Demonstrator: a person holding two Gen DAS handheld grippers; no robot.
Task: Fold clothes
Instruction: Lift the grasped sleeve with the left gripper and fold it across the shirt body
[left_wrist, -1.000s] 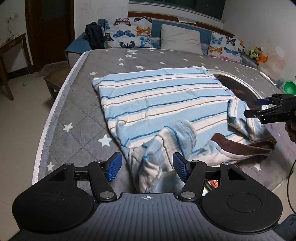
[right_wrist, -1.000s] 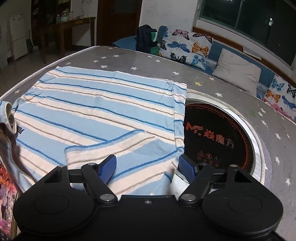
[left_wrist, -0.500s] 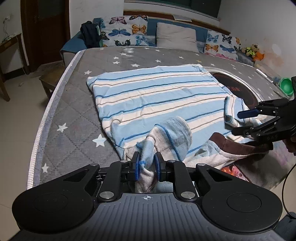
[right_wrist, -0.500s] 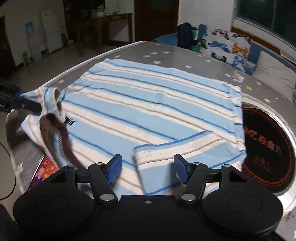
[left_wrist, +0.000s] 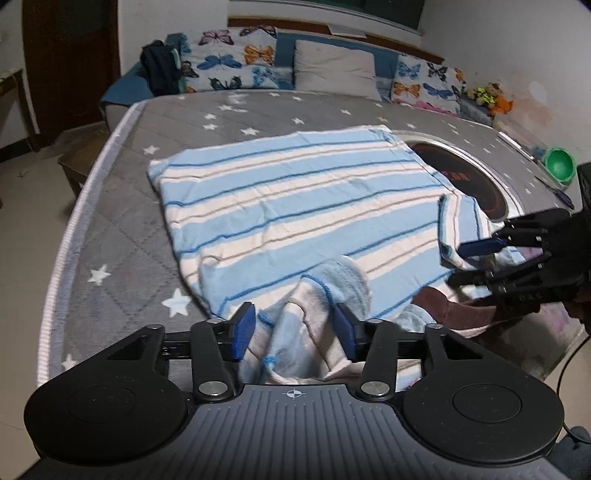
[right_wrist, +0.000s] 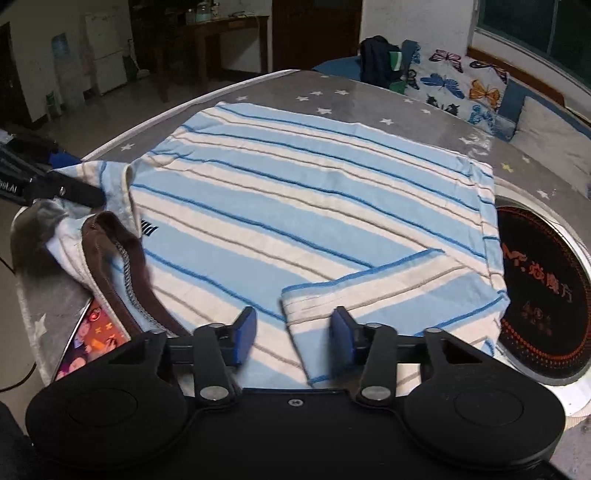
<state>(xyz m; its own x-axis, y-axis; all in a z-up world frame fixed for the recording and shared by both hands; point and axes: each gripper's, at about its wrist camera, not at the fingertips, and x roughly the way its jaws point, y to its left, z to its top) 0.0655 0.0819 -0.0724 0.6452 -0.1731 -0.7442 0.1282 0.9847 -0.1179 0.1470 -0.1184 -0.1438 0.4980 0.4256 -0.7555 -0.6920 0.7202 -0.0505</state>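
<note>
A striped shirt (left_wrist: 295, 206) lies spread flat on the grey star-patterned mattress (left_wrist: 122, 236), its brown collar (right_wrist: 110, 266) at the near edge and its far side reaching a round black panel (right_wrist: 543, 280). The left hand-held gripper (left_wrist: 293, 325) has a bunched sleeve (left_wrist: 317, 314) between its blue pads; its jaws are opening, and the pads stand just clear of the cloth. The right hand-held gripper (right_wrist: 293, 330), at the near edge, is closing with the other folded-in sleeve (right_wrist: 369, 295) between its jaws, the pads not yet pressing it.
</note>
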